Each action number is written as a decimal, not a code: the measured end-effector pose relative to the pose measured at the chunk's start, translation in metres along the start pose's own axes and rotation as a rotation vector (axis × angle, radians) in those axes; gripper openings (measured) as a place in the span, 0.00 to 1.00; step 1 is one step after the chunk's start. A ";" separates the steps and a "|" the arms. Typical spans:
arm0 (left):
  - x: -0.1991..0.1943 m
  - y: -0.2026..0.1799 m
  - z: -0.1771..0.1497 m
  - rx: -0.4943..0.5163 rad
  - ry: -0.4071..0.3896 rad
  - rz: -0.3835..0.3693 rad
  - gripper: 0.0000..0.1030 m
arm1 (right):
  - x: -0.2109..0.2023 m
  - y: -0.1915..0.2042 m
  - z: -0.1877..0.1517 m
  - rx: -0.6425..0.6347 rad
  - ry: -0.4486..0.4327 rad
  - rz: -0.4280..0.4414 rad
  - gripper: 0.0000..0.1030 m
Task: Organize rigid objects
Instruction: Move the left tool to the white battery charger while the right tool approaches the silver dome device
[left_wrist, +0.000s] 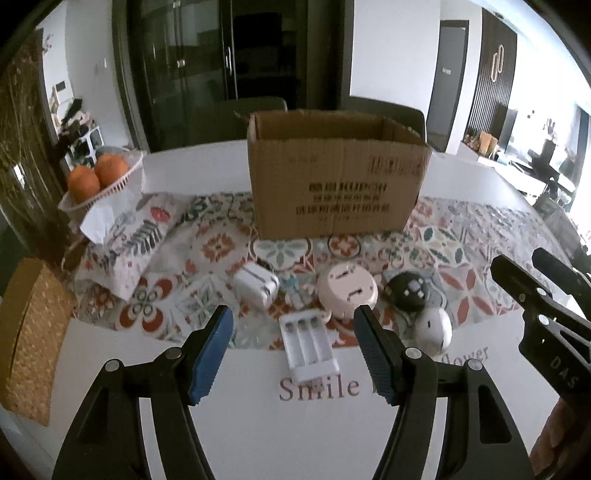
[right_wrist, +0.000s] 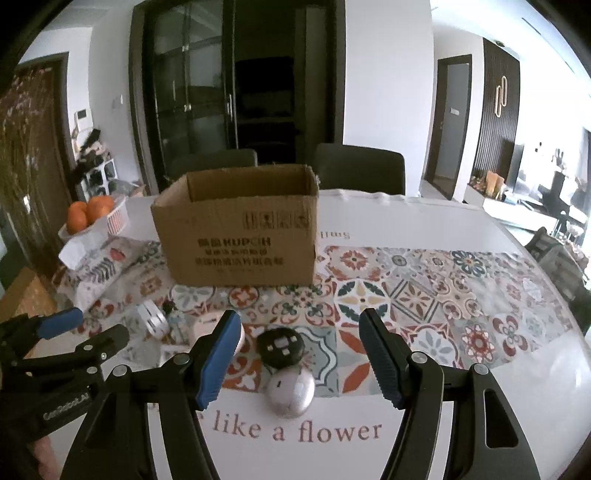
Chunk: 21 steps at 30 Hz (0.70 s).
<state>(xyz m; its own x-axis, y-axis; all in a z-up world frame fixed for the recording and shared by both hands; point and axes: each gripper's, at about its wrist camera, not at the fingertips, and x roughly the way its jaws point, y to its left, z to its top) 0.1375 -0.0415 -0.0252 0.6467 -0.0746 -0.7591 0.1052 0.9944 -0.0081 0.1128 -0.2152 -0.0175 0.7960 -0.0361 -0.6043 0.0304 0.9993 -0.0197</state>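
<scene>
While both grippers hover low over the near edge of the bench (left_wrist: 258, 435) with nothing held, the work looks to be at its start: the cardboard box (left_wrist: 338, 184) stands open-topped at centre frame, and no item can be seen inside it, though its floor is hidden. The left gripper (left_wrist: 293, 314) has its jaws wide apart, framing the white battery holder (left_wrist: 308, 345) at lower centre of the left view. Behind that holder lie a white plug adapter (left_wrist: 256, 286), a pink round device (left_wrist: 347, 290), a black round puck (left_wrist: 406, 293) and a white egg-shaped gadget (left_wrist: 434, 330), all loosely clustered in front of the box on the patterned cloth (right_wrist: 424, 295). The right gripper (right_wrist: 299, 319) also has its jaws spread, with the puck and the egg-shaped gadget between them at lower centre of the right view.

My judgement is that a first pick comes next: lower one gripper, close on the nearest item, lift it over the box rim. The rounded egg shape may slip or roll if pinched off-centre.
</scene>
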 end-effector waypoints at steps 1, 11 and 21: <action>0.002 0.000 -0.002 -0.003 0.007 -0.005 0.65 | 0.001 0.000 -0.002 -0.004 0.007 0.003 0.65; 0.022 -0.007 -0.023 -0.008 0.045 -0.031 0.65 | 0.022 -0.007 -0.031 0.020 0.097 0.020 0.65; 0.035 -0.008 -0.034 -0.020 0.034 -0.023 0.65 | 0.037 -0.011 -0.055 0.058 0.132 0.047 0.65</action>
<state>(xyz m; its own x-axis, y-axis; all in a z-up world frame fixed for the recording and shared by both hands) 0.1337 -0.0494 -0.0733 0.6184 -0.0952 -0.7801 0.1044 0.9938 -0.0385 0.1087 -0.2275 -0.0831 0.7108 0.0153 -0.7032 0.0327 0.9980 0.0548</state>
